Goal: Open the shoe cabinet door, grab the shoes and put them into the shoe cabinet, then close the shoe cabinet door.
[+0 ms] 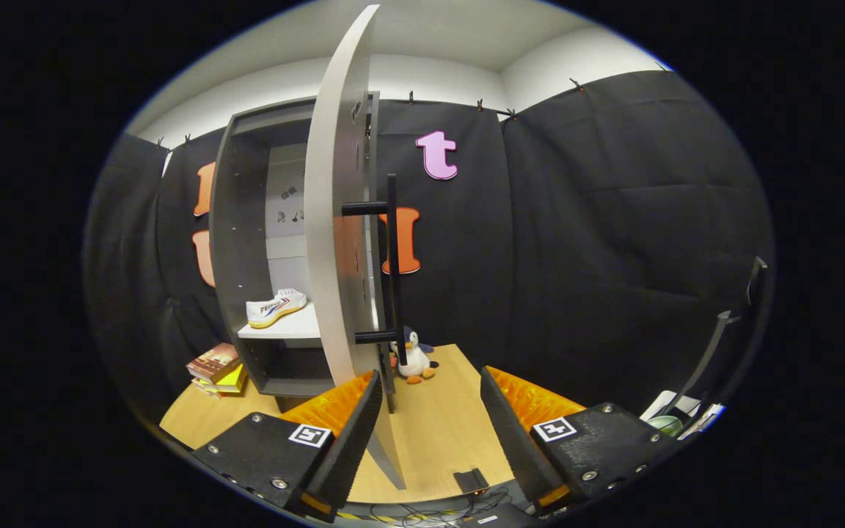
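Your gripper (430, 425) has its fingers spread wide apart, nothing between the pads, and the edge of the pale grey cabinet door (338, 220) stands just ahead of them, closer to your left finger. That door is swung out towards you, seen nearly edge-on, with its long black bar handle (392, 271) on the side facing right. Past the door, the dark grey shoe cabinet (235, 242) stands open, and the white sneaker with a yellow sole and coloured stripes (276, 306) sits on its light shelf (287, 328). A stack of books (216, 369) lies on the wooden tabletop (437, 425) to the cabinet's left. A small penguin plush toy (414, 357) sits just beyond the handle's lower end.
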